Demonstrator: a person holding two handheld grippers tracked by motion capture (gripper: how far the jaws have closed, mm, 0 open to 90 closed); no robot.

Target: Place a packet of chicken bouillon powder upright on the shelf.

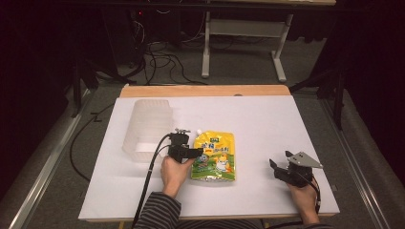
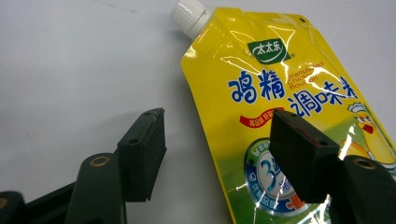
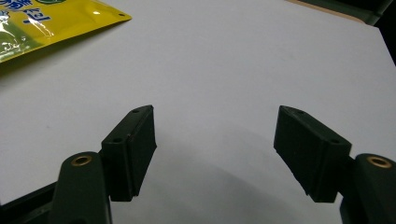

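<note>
A yellow spouted pouch (image 1: 216,153) with a white cap (image 1: 197,130) lies flat on the white table (image 1: 267,119). My left gripper (image 1: 192,149) is open at the pouch's left edge. In the left gripper view, one jaw hangs over the bare table and the other over the pouch (image 2: 280,60), below its cap (image 2: 189,14); the left gripper (image 2: 217,116) holds nothing. My right gripper (image 1: 279,164) is open near the front right of the table, well clear of the pouch. In the right gripper view, the right gripper (image 3: 215,112) has only table between its jaws, and a pouch corner (image 3: 46,23) shows far off.
A translucent plastic container (image 1: 145,130) stands left of the pouch, just beyond my left hand. A wooden strip (image 1: 205,90) runs along the table's far edge. Cables and a metal frame (image 1: 243,33) are on the floor behind.
</note>
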